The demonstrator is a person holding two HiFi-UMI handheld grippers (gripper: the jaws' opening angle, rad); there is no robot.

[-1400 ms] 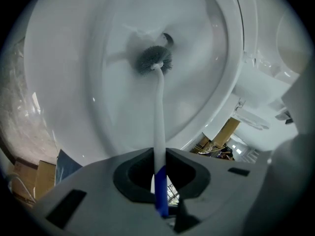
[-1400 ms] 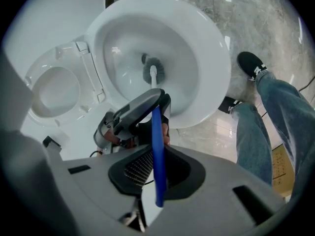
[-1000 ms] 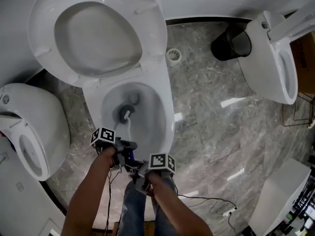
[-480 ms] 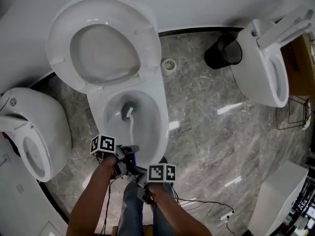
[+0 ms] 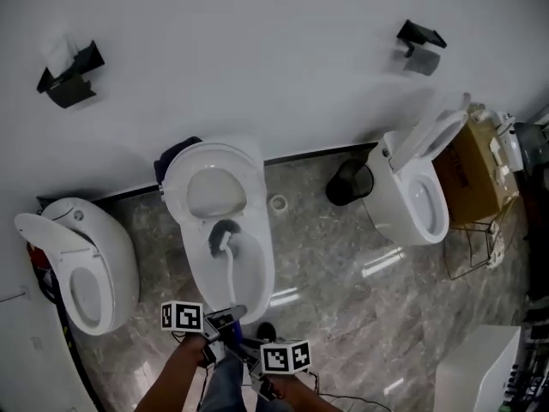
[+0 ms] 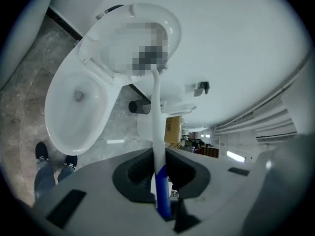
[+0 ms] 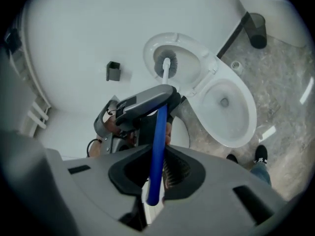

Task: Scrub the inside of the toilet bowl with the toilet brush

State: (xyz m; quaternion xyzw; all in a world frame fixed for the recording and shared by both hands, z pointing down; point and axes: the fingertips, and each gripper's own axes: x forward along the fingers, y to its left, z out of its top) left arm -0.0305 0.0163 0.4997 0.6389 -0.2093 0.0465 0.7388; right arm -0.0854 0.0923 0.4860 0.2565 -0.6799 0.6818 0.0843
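Observation:
The middle toilet bowl [image 5: 257,273] stands open with its lid [image 5: 213,187] up against the wall. The toilet brush [image 5: 229,269] has a white shaft, a blue grip [image 7: 158,146] and a grey bristle head [image 5: 221,229]. That head is over the back of the bowl; I cannot tell whether it touches. My left gripper [image 5: 219,323] is shut on the shaft where white meets blue [image 6: 160,173]. Behind it, my right gripper [image 5: 250,356] is shut on the blue grip [image 7: 156,176]. In the right gripper view the left gripper [image 7: 145,102] sits ahead on the handle.
Another toilet [image 5: 77,264] stands close on the left and a third [image 5: 416,196] on the right. A black bin [image 5: 347,181] and a small white ring [image 5: 277,202] sit on the marble floor. A cardboard box [image 5: 480,170] is at the far right. My shoes [image 6: 42,151] are before the bowl.
The head view has pulled far back and up, now showing the wall and all three toilets. The brush head has shifted from the bowl's drain toward its back. Both grippers stay on the handle.

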